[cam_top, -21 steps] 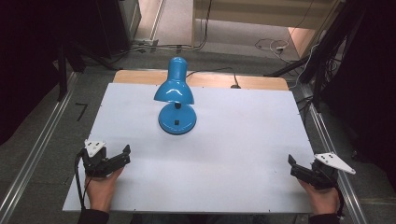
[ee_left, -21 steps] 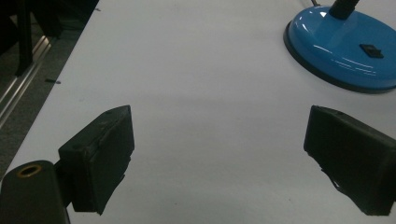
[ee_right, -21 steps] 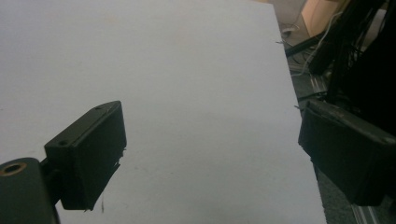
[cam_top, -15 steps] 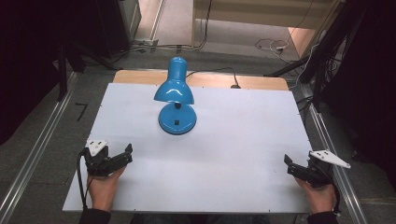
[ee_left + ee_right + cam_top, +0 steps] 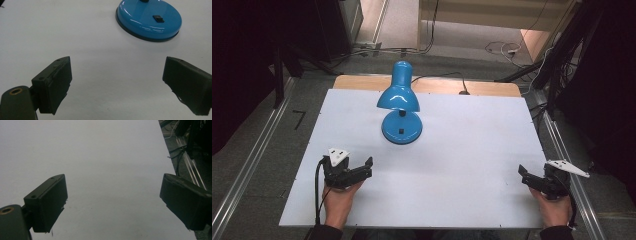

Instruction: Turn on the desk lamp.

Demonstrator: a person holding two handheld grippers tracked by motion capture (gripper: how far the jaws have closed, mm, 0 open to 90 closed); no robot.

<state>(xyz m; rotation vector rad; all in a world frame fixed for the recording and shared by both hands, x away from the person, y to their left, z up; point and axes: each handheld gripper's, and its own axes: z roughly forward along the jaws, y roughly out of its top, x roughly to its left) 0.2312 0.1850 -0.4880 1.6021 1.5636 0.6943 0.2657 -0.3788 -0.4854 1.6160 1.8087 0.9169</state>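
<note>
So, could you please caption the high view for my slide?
Both open tools, left and right, rest near the table edge, short of the blue lamp.

The right gripper (image 5: 113,202) is seen with its jaws spread wide above the white table (image 5: 105,157); cables (image 5: 186,147) are seen beyond the table's far right edge.

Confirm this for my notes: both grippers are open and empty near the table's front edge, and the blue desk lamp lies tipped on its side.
Not quite. The blue desk lamp stands upright on its round base, as the high view shows. The left gripper and right gripper are indeed open and empty near the table's front edge.
</note>
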